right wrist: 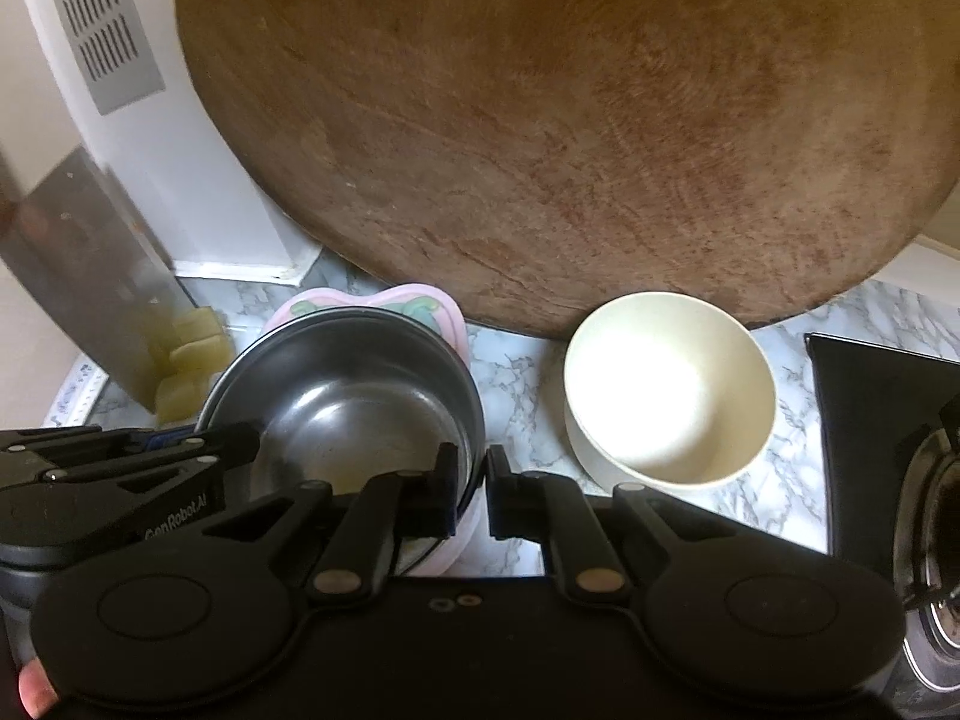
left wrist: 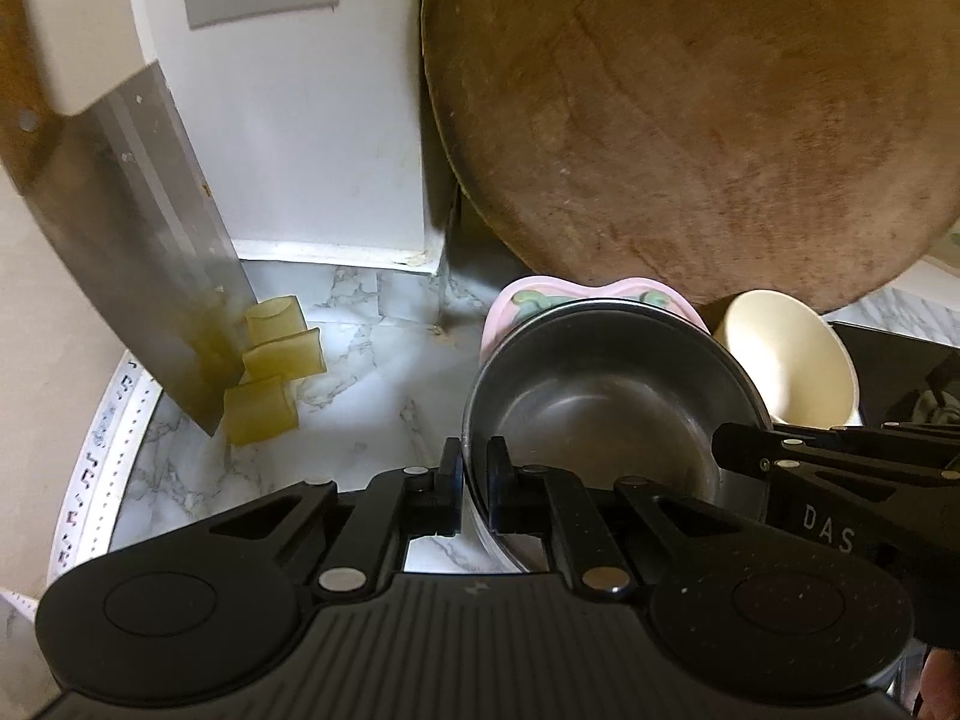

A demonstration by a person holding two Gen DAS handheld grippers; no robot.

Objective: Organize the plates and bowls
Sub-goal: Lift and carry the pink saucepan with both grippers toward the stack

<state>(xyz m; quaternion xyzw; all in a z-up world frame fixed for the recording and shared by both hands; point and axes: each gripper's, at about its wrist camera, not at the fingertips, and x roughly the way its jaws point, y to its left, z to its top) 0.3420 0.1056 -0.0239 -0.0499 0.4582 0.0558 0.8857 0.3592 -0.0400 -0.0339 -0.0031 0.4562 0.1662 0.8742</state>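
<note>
My left claw (left wrist: 474, 468) is clamped tight, angled steeply downward. My right claw (right wrist: 471, 474) is clamped too, pitched down alongside it.

Tight at the back: the big chopping board (right wrist: 564, 138) leans right over the steel bowl (right wrist: 348, 396) and the cream bowl (right wrist: 666, 390). Marble counter (left wrist: 366, 396) lies open left of the steel bowl, until the cleaver (left wrist: 150, 252) and yellow blocks (left wrist: 270, 360). Stove (right wrist: 888, 414) blocks the right.

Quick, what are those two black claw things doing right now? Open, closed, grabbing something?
Left gripper: closed, jaws clamped on the rim of the steel bowl.
Right gripper: closed, jaws clamped on the opposite rim of the same bowl.
</note>
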